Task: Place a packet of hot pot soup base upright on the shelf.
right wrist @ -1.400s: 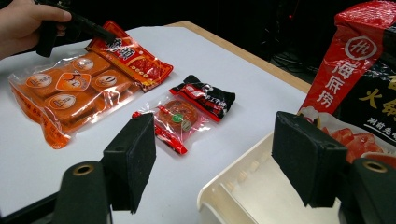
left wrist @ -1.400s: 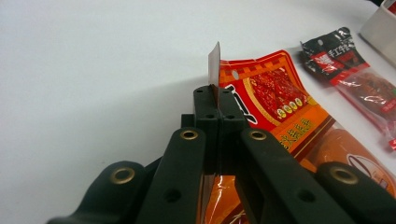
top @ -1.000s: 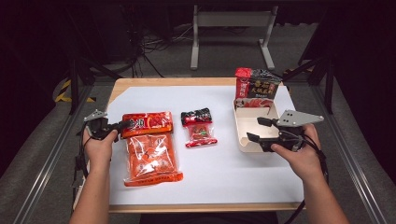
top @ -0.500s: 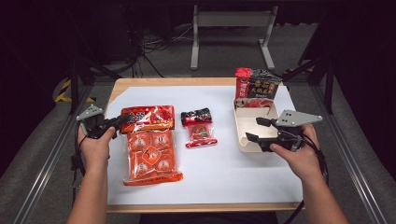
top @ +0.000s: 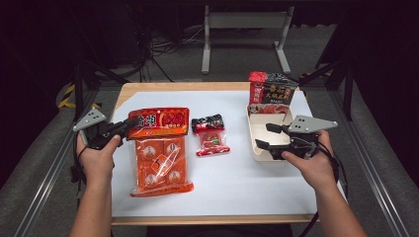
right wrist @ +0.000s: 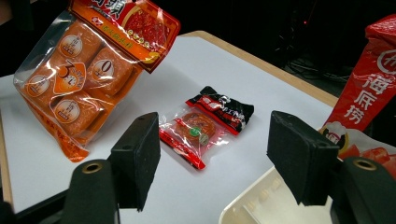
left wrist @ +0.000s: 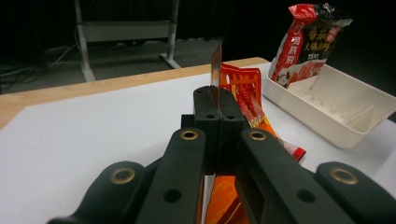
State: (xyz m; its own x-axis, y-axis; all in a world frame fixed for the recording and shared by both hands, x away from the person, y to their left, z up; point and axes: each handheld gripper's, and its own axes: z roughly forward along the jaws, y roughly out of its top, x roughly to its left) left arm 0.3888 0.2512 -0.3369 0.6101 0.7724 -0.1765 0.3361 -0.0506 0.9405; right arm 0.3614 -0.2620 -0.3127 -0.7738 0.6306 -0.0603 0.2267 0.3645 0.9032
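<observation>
left gripper view: orange packet (left wrist: pixel 243 93) clamped between jaws.

On your desk (top: pixel 232 192), a small red-and-black sachet (top: pixel 211 135) lies flat on the white sheet near the middle. At the far right stands a white tray (top: pixel 253 132), with a red-and-black pouch (top: pixel 271 92) propped upright against its far end.
</observation>
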